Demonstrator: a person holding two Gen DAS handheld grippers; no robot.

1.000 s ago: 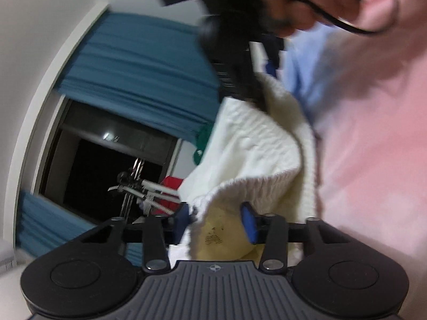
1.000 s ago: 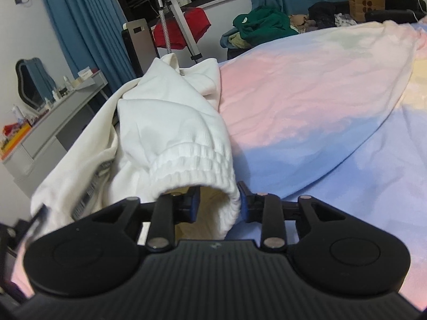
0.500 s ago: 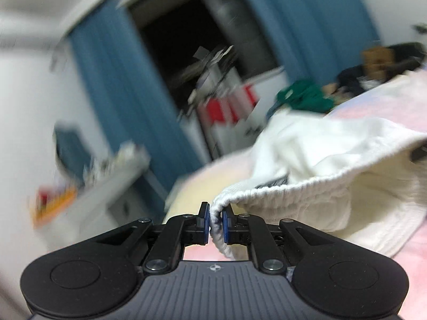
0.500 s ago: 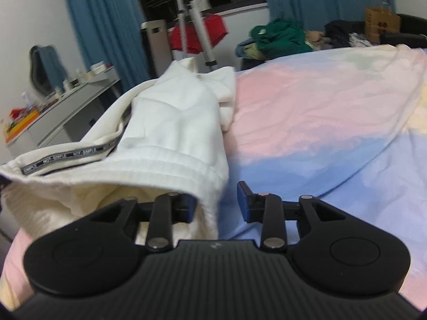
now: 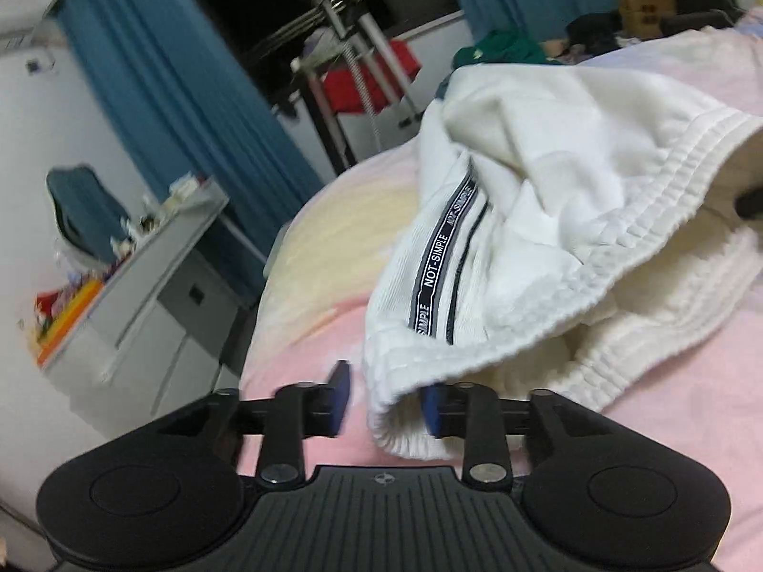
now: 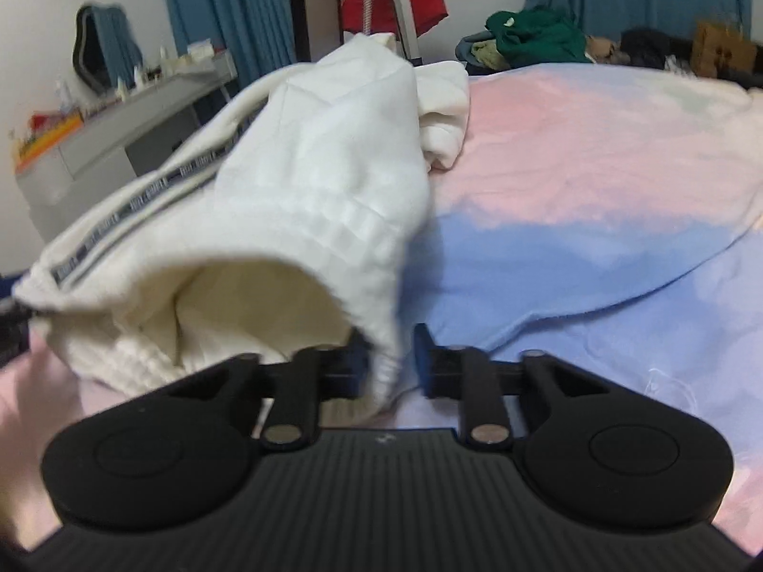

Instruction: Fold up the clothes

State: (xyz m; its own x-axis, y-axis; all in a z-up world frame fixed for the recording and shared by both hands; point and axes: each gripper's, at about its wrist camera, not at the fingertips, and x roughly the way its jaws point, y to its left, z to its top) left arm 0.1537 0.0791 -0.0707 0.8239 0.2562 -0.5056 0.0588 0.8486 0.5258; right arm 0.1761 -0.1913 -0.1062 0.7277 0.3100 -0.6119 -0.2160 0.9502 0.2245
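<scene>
**Both grippers spread at the ribbed waistband of the white trousers**

Left gripper (image 5: 384, 400): fingers apart, blue pads visible on both. Ribbed edge of the white trousers (image 5: 548, 219) hangs in the gap, close against the right-hand pad, clear of the left-hand one. Nothing clamped.

Right gripper (image 6: 390, 362): fingers also apart. The same ribbed waistband (image 6: 376, 238) drops between them; the fabric sits nearer the left-hand finger. View is blurred, so cannot tell if cloth touches either pad.

Trousers: white, fleecy cream inside, waist opening gaping toward the right wrist camera. A black side stripe (image 5: 441, 257) reading "NOT-SIMPLE" runs down the leg. The garment is bunched in a heap on the bedspread (image 6: 572, 190), legs trailing away toward the far edge of the bed.

Bedspread: pastel, pink with blue and pale yellow patches, wrinkled.

Beyond the bed:
- blue curtains (image 5: 190, 109) on either side of a dark window
- metal drying rack (image 5: 348, 47) with a red item hanging
- grey dresser (image 5: 157, 286), cluttered top, with a wavy-edged mirror (image 6: 95, 47) on the wall
- green garment (image 6: 539, 33) in a pile, brown paper bag (image 6: 725, 47) further right
</scene>
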